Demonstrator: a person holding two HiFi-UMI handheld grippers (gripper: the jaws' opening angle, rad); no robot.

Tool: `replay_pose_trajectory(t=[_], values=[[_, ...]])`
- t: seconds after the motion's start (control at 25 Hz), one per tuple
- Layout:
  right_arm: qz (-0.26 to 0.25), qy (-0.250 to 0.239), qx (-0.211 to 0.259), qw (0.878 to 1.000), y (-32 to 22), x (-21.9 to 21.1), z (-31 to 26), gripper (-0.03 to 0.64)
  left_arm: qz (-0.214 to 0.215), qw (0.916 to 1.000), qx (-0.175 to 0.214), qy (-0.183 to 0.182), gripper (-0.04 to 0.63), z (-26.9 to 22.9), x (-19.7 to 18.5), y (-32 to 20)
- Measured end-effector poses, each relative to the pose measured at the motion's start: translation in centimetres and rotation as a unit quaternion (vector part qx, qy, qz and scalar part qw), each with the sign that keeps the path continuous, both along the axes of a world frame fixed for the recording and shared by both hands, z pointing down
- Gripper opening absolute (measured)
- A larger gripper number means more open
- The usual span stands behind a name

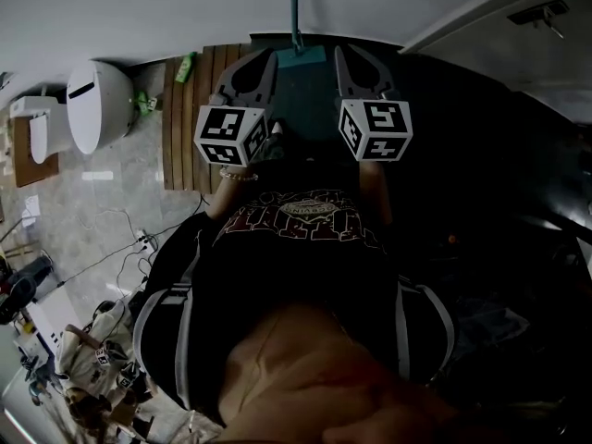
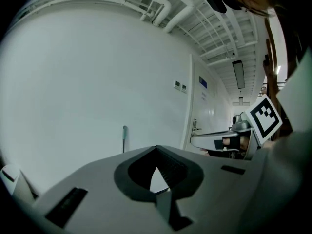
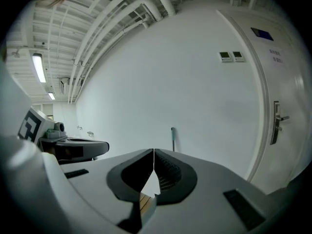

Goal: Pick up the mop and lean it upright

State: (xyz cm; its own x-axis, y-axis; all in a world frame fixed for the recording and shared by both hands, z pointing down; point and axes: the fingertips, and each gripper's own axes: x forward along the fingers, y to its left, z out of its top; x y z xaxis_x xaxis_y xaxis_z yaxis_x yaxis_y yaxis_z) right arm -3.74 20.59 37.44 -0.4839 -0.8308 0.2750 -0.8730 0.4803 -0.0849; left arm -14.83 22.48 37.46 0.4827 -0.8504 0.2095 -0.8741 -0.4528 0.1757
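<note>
The mop (image 1: 297,7) stands upright at the top centre of the head view. Its teal handle runs up against the white wall (image 1: 139,12), and its teal head (image 1: 302,56) sits on the dark floor at the wall's foot. Both grippers point towards it from just below, one on each side of the mop head and apart from it. In the left gripper view the left gripper (image 2: 156,148) has its jaws closed tip to tip with nothing between them. The mop's handle shows as a thin teal stick against the wall, left of centre and well beyond the jaws. The right gripper's marker cube (image 2: 264,118) sits at the right edge of that frame. In the right gripper view the right gripper (image 3: 154,151) also has its jaws closed together and empty, with the handle rising just right of their tips, far off at the wall. A white door (image 3: 285,96) with a lever handle fills the right of that frame. In the head view, a wooden slat mat (image 1: 182,128) lies left of the grippers, a white rounded fixture (image 1: 97,104) stands at the upper left, and cables (image 1: 111,248) trail over the pale floor at the lower left.
</note>
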Motion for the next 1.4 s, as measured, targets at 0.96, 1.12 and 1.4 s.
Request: replay_pose_trajectory(t=[0.96,1.12,1.4], values=[[0.031,0.002,0.003,1.000,-12.3,-6.7,-0.3,0.020,0.052,0.9986,-0.007,0.002,0.046,0.2,-5.7,-12.8],[0.023,0.001,0.000,1.000,-15.5,-6.3,-0.2,0.020,0.044,0.9990,-0.011,0.002,0.046,0.3,-5.3,-15.7],[-0.004,-0.007,-0.001,1.000,-21.9,-5.9,-0.2,0.020,0.023,0.9997,-0.007,-0.002,0.046,-0.1,-4.1,-21.6]])
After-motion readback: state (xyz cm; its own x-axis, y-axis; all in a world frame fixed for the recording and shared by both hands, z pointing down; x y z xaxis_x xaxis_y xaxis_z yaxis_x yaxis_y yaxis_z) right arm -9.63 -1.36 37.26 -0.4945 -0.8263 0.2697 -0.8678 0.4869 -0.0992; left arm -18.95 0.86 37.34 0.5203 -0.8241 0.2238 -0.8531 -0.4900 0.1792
